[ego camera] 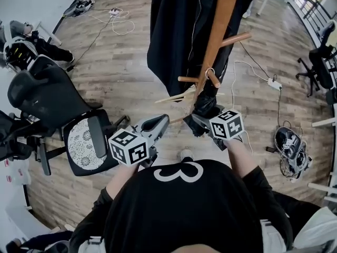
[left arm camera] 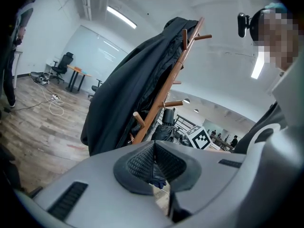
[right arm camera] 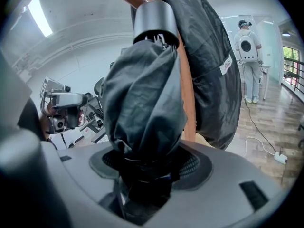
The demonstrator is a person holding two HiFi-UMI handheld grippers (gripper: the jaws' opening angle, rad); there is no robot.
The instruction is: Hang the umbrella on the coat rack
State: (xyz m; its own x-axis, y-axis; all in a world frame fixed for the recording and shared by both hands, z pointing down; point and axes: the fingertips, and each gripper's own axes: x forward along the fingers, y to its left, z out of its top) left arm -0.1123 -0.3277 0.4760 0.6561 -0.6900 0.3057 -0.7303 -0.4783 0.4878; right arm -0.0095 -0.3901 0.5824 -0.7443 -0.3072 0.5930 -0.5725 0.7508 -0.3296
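Right gripper [right arm camera: 147, 169] is clamped tight on the folded black fabric umbrella [right arm camera: 142, 103], its bunched canopy sticking out past the jaws. The umbrella sits just beside the pole of the tall brown wooden coat rack [ego camera: 221, 20], on the near side. A long black coat [ego camera: 174, 30] drapes the rack's left. Left gripper [left arm camera: 153, 163] (jaws pressed together, nothing between them) hangs near, left of the umbrella.
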